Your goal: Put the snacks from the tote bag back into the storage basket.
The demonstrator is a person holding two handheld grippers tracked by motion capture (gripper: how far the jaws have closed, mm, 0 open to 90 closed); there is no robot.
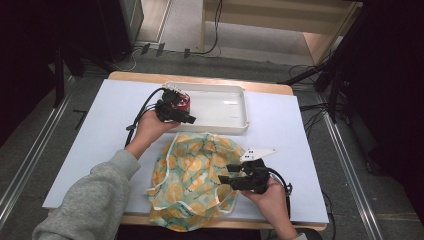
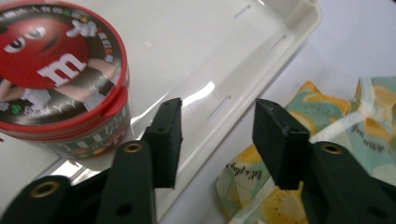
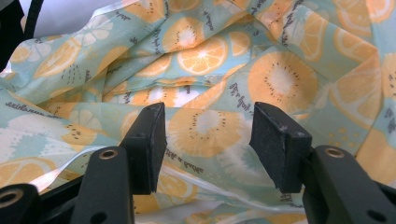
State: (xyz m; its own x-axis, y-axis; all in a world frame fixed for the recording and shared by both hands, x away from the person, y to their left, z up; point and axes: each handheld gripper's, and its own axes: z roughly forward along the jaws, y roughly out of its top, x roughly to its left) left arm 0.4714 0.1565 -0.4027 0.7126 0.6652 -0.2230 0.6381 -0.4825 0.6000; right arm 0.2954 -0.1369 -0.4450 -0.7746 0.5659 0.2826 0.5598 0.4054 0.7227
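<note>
**White table, 2 grippers**

White table (image 1: pixel 90 130) on grey floor. Left gripper (image 1: pixel 176 112), jaws spread, empty, at tray (image 1: pixel 235 107) beside red tub (image 2: pixel 60 79). Right gripper (image 1: pixel 243 178), jaws spread, over citrus-print cloth (image 1: pixel 192 175); its view shows kiwi slices.

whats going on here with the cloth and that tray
A person at a table holds a tool in each hand. The left tool is open at the near rim of a white tray, with a red-lidded candy tub standing inside the tray beside it. The right tool is also open, hovering over a crumpled fruit-print cloth on the near side of the table. Neither tool grips anything at this moment.
</note>
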